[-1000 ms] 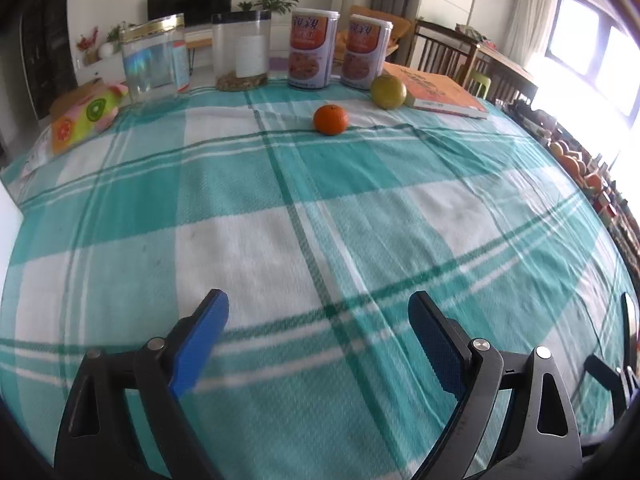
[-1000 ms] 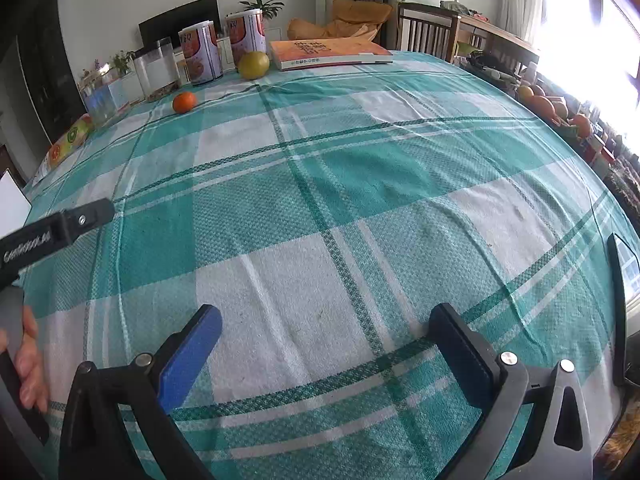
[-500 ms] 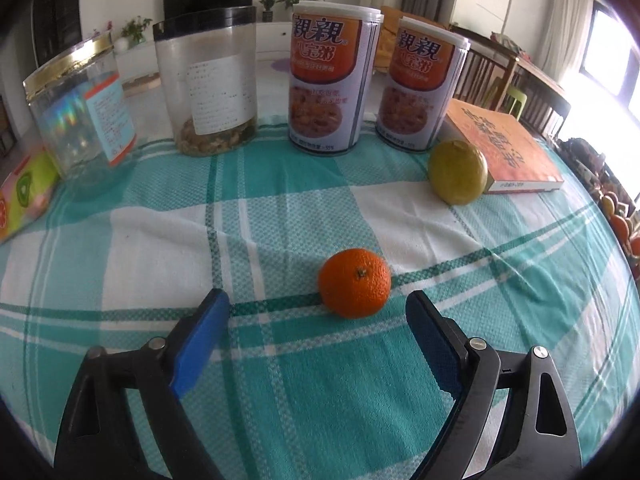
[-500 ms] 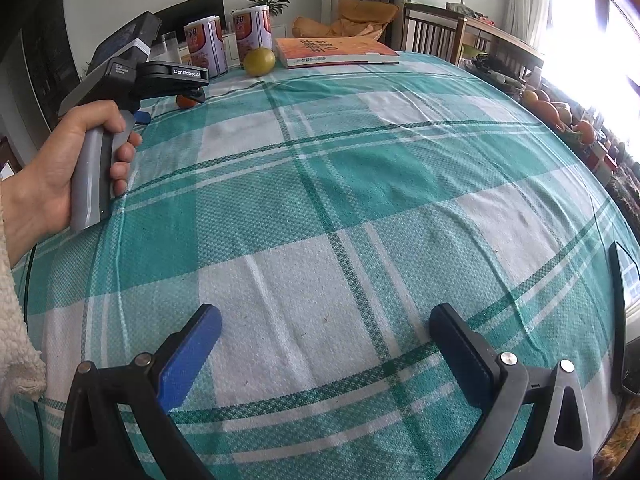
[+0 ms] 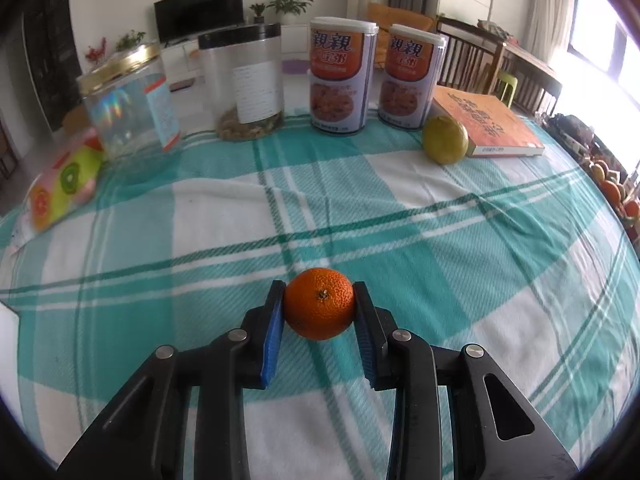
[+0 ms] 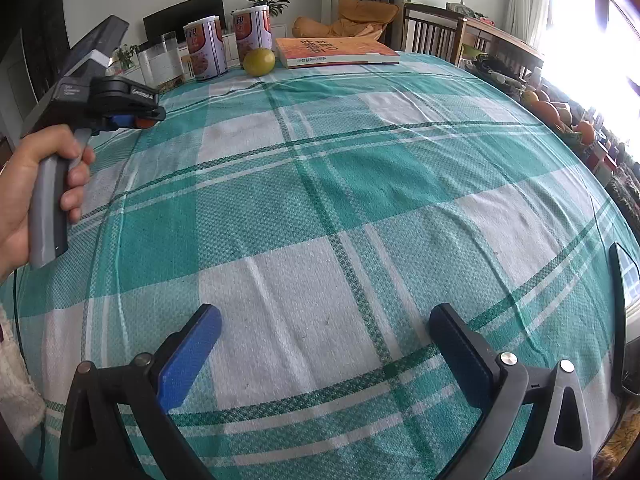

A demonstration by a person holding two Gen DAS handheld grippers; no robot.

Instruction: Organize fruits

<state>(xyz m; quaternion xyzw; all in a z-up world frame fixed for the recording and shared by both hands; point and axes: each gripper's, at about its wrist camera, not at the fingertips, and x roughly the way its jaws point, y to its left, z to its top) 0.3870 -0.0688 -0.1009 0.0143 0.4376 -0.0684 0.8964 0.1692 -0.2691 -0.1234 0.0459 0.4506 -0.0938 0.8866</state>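
checked tablecloth [image 5: 520,280] | black-lidded jar [image 5: 242,80]: brown bits | left gripper [image 5: 319,312]: tangerine [image 5: 319,303]

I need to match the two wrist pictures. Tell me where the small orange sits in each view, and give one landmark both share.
Left wrist: orange low centre, clamped in the left gripper.
Right wrist: a sliver of it far left, in that gripper.
Shared landmark: yellow-green citrus beside the orange book.
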